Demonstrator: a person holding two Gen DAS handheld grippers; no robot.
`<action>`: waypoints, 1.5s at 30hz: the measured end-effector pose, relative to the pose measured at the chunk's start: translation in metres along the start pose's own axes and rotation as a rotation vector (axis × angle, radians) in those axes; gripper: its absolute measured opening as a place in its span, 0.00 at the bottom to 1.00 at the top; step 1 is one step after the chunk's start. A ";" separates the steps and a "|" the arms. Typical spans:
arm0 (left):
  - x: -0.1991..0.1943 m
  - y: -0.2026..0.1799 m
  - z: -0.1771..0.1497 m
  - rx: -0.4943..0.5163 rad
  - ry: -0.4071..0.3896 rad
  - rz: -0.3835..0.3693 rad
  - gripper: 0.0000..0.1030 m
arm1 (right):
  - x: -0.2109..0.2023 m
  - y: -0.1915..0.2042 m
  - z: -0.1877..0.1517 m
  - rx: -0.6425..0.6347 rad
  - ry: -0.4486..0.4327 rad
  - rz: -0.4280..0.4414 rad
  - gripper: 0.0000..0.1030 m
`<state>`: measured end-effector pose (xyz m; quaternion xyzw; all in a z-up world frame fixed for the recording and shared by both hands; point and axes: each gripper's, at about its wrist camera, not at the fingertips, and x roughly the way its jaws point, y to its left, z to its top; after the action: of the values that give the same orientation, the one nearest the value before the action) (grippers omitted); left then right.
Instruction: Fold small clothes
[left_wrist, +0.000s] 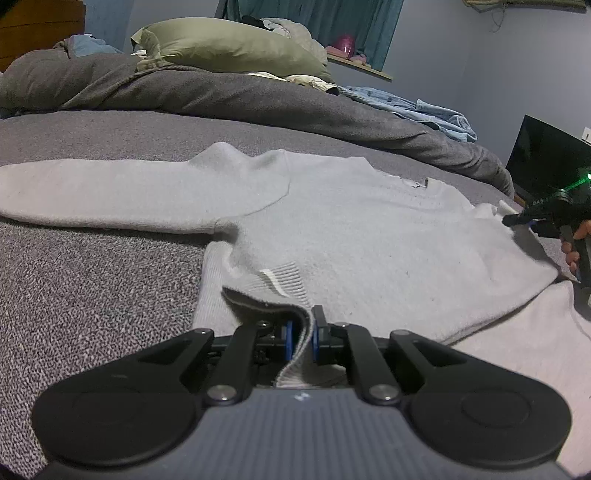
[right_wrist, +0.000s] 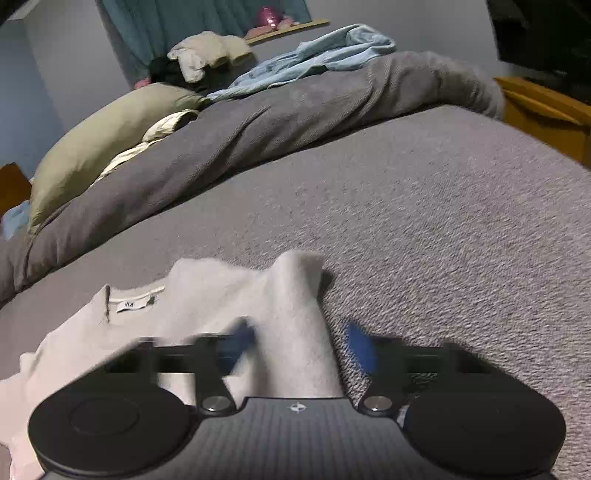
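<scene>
A pale grey sweater (left_wrist: 351, 229) lies flat on the grey bed cover (left_wrist: 92, 280), one sleeve (left_wrist: 110, 192) stretched out to the left. My left gripper (left_wrist: 302, 332) is shut on the ribbed hem, which folds up between the blue pads. At the far right edge my right gripper (left_wrist: 511, 219), held by a hand (left_wrist: 572, 254), sits at the sweater's shoulder. In the right wrist view the right gripper (right_wrist: 299, 343) has its jaws apart and blurred, with a raised fold of the sweater (right_wrist: 295, 295) between them. The neck label (right_wrist: 129, 304) shows to the left.
A rolled dark grey blanket (left_wrist: 258, 96) crosses the bed behind the sweater, with an olive pillow (left_wrist: 229, 48) and blue denim clothes (left_wrist: 424, 110) beyond. A dark screen (left_wrist: 546, 155) stands at the right, and a wooden edge (right_wrist: 543, 107) borders the bed.
</scene>
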<state>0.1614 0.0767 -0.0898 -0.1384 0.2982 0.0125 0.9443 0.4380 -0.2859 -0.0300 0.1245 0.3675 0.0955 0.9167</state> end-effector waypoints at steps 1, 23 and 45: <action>0.000 0.000 0.000 -0.001 0.000 -0.001 0.04 | -0.005 0.001 -0.003 -0.027 -0.038 -0.013 0.08; 0.010 0.006 0.016 -0.053 0.048 -0.031 0.25 | -0.112 -0.010 -0.053 0.036 0.023 -0.163 0.53; 0.026 -0.035 0.094 0.246 -0.062 0.102 0.00 | -0.186 0.065 -0.122 -0.324 0.043 0.024 0.63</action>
<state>0.2391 0.0666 -0.0222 -0.0060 0.2746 0.0280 0.9611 0.2150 -0.2546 0.0248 -0.0229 0.3654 0.1671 0.9155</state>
